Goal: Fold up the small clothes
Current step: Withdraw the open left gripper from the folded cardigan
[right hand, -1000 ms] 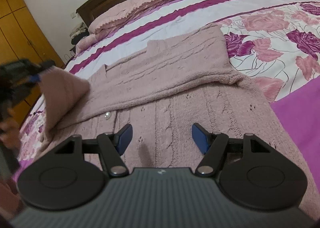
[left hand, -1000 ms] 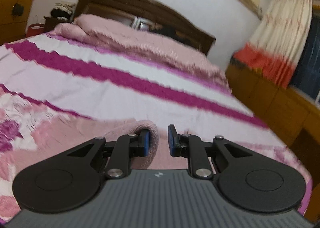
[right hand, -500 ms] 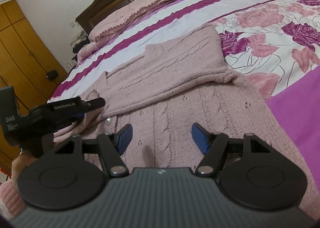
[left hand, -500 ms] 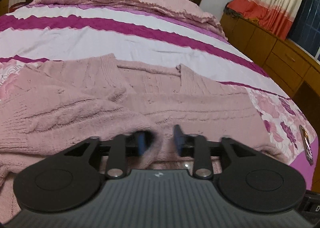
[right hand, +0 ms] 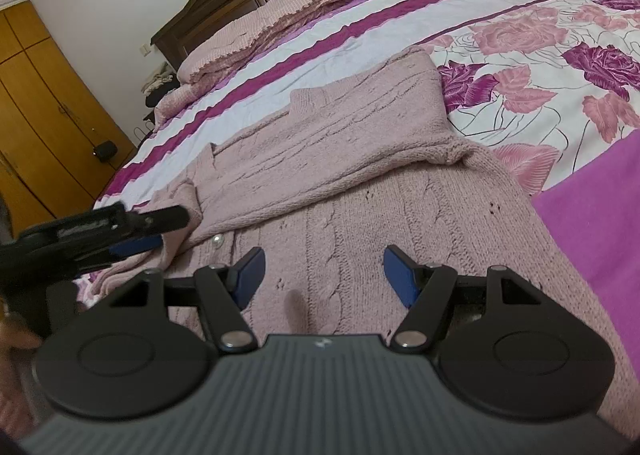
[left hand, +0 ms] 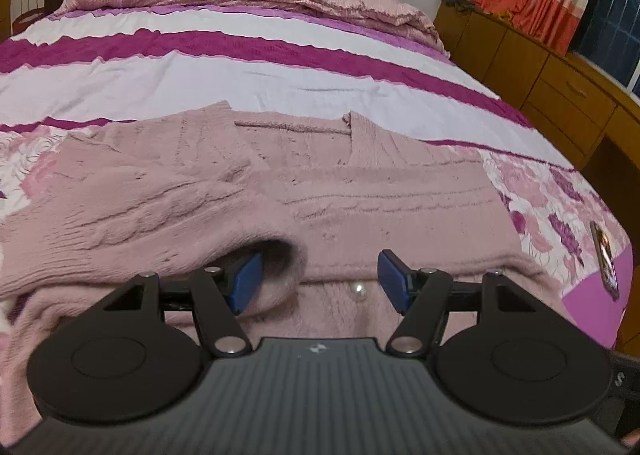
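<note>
Both grippers (left hand: pixel 320 277) over cardigan (left hand: pixel 360 191)

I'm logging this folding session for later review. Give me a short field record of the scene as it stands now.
garment: pink knit cardigan, spread on the bed, both sleeves folded across the chest
left sleeve: cuff lies beside the left tool's fingertip
left tool: open, low over the cardigan near a pearl button
right tool: open, above the lower body of the cardigan, holding nothing
surface: floral and striped bedspread
other: phone near the bed's edge
</note>
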### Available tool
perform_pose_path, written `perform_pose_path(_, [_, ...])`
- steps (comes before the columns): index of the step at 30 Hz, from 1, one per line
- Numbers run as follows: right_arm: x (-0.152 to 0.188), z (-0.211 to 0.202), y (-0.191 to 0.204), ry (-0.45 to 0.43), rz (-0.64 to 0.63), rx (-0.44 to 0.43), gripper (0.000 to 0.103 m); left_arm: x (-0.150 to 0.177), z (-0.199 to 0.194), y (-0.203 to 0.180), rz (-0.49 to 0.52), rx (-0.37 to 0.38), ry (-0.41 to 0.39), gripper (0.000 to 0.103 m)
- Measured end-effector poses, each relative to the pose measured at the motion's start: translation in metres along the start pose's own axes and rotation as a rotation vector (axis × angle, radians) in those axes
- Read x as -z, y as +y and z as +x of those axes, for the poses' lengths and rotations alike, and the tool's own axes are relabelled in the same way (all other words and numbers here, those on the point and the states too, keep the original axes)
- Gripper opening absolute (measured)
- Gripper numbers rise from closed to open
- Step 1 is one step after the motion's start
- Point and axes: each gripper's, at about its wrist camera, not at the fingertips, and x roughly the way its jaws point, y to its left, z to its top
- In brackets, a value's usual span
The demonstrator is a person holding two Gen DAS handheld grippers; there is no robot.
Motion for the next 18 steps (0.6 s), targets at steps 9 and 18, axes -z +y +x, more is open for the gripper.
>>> perform_pose_path(9, [0.0, 0.0, 0.002, 0.003, -0.009, 0.008, 0.067, 0.003, -0.032, 0.012, 0.016, -0.061, 0.022, 0.07])
perform_pose_path(18, [-0.01, -0.001, 0.012, 0.039, -0.036, 0.004, 0.069, 0.004, -0.068, 0.038, -0.034, -0.111, -0.035, 0.07])
